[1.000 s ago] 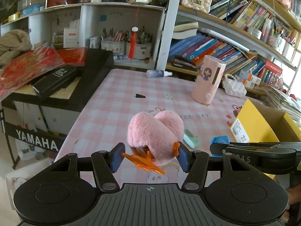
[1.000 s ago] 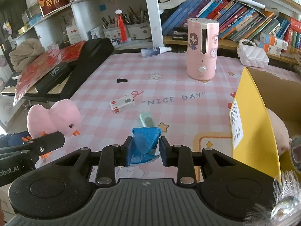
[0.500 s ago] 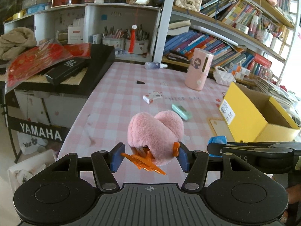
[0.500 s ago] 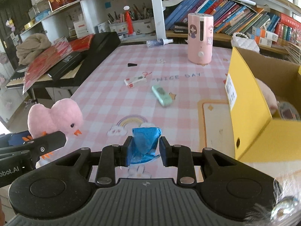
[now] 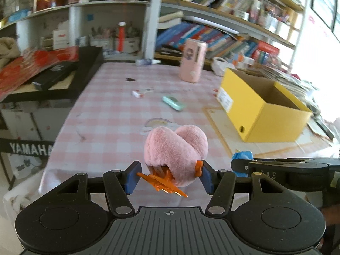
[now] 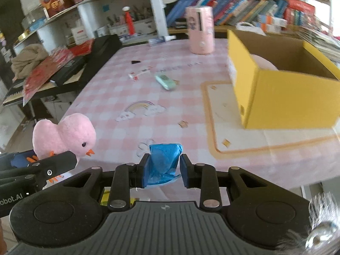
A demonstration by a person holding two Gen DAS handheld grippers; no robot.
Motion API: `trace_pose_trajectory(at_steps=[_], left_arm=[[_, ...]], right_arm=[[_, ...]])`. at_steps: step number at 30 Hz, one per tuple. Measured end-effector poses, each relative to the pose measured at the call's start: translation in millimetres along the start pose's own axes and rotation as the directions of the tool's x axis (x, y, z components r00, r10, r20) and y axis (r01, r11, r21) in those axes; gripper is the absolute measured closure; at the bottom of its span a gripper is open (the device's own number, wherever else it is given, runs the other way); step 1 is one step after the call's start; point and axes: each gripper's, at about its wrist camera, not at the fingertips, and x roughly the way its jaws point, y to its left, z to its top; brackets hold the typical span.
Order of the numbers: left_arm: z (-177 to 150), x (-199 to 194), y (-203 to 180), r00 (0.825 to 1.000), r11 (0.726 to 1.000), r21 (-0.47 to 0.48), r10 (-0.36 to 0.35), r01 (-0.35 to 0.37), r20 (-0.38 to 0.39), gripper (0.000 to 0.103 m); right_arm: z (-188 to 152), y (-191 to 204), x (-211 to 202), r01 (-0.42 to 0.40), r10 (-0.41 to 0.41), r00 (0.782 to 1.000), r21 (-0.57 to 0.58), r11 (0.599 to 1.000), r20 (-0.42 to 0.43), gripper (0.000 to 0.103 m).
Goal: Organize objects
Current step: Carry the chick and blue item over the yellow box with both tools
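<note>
Left wrist view: left gripper [image 5: 169, 177] clamped on pink plush chick [image 5: 175, 148] above the table's near edge [image 5: 48, 165]; bare cloth ahead. Right wrist view: right gripper [image 6: 163, 170] clamped on blue packet [image 6: 164, 161]; yellow box [image 6: 282, 97] open, right.

Fluffy plush chick [image 5: 174, 148], crinkly blue packet [image 6: 164, 161], matt cardboard box [image 5: 265, 114].

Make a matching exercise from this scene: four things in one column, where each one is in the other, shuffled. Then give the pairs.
1. pink plush chick
2. blue packet
3. mint green case
4. yellow box

A. lying loose mid-table
B. clamped in the right gripper
C. standing open at the table's right side
D. clamped in the left gripper

Pairs: 1-D, 2-B, 3-A, 4-C
</note>
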Motion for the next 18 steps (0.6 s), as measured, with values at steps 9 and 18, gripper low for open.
trace_pose_trajectory(at_steps=[9,18], left_arm=[[-2,7,-35,0.995,0.991,0.085,-0.102,0.103,-0.017,0.045],[6,22,-75,0.982,0.967,0.17,-0.189,0.191,-0.032,0.045]], right_arm=[[-19,-36,-26,0.089,-0.092,0.996,0.105,0.99,0.017,0.076],[-27,-74,-46,0.165,-0.175,0.984,0.192,0.967,0.035,0.076]])
